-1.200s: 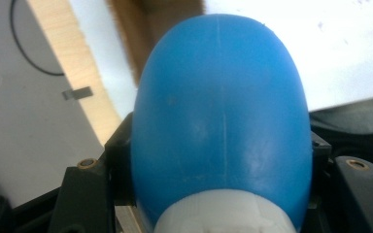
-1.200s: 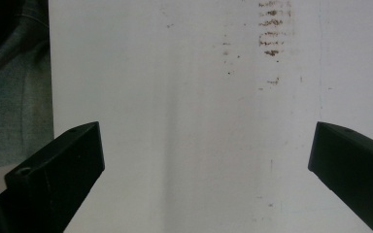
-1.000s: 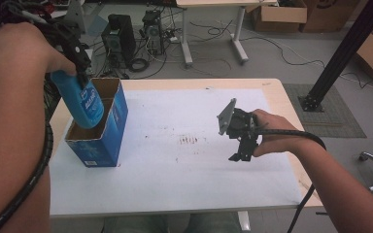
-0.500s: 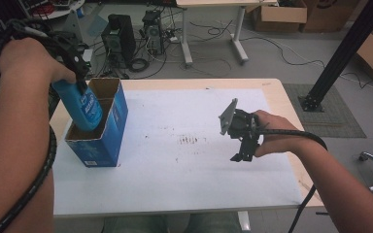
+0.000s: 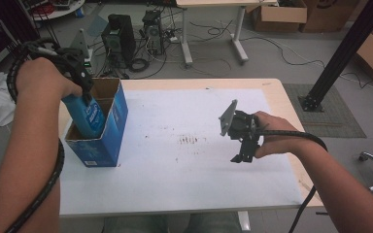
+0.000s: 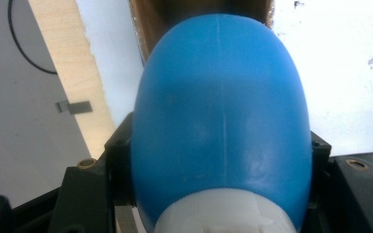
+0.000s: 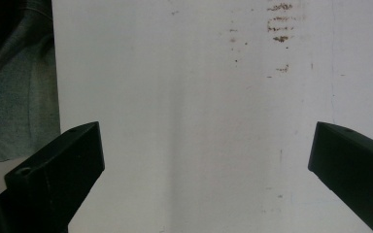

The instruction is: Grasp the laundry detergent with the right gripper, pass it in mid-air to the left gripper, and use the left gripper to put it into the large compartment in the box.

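Observation:
A blue bottle (image 5: pixel 89 115) with a white cap (image 6: pixel 223 216) is held tilted, its lower part inside the open blue cardboard box (image 5: pixel 108 143) at the table's left. My left gripper (image 5: pixel 83 92) is shut on the bottle's neck end, just above the box's rim. In the left gripper view the blue bottle (image 6: pixel 218 111) sits between the two black jaws, with the box's brown inside beyond it. My right gripper (image 5: pixel 243 154) hovers over the right half of the table, open, with nothing between its jaws. The right gripper view has the right gripper (image 7: pixel 204 155) above bare white sheet.
A white sheet (image 5: pixel 184 184) with small brown stains (image 5: pixel 189 140) covers the wooden table (image 5: pixel 272 87). On the floor behind are computer towers (image 5: pixel 119 34), cables and another table's legs. A black post (image 5: pixel 340 53) stands at the right, with cardboard boxes (image 5: pixel 277 17) beyond.
My left hand has come down, sinking the blue bottle deeper into the box. The right gripper has stayed where it was.

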